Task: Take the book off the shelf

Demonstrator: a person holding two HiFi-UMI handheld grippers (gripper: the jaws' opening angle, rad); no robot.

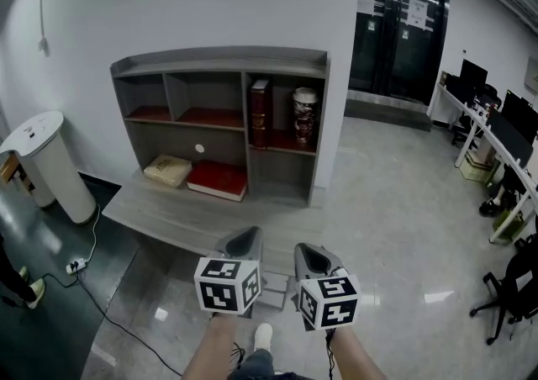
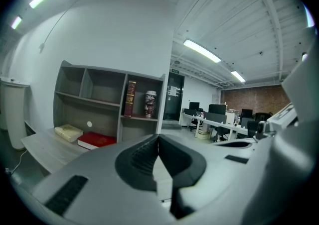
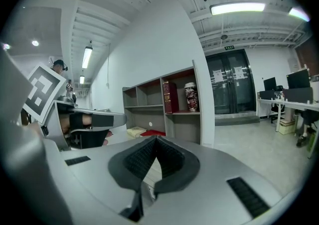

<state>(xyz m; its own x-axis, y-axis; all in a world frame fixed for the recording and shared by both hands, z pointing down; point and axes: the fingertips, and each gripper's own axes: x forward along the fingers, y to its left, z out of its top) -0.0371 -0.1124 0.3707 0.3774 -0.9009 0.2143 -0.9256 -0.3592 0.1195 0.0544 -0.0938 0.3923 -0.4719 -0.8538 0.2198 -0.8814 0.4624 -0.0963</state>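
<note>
At far left a white cylindrical bin (image 1: 50,164) stands against the wall, a power strip (image 1: 76,266) on the floor near its foot. Centre frame, a grey shelf unit (image 1: 218,63) backs onto the white wall. On its low, wide base, a cream-coloured book (image 1: 167,170) and a flat red book (image 1: 218,179) lie side by side. The dark red book (image 1: 259,113) stands upright in the upper right compartment, just beside a patterned canister (image 1: 303,116). In the foreground the person holds both tools well short of the shelf and pointed toward it. The left gripper (image 1: 244,245) has its jaws pressed together with nothing between them. To its right, the right gripper (image 1: 313,256) is likewise closed at the tips and empty-handed. Neither touches any book. Right of the shelf are black double doors (image 1: 395,25). Along the right edge runs a row of desks (image 1: 496,130) carrying dark monitors.
</note>
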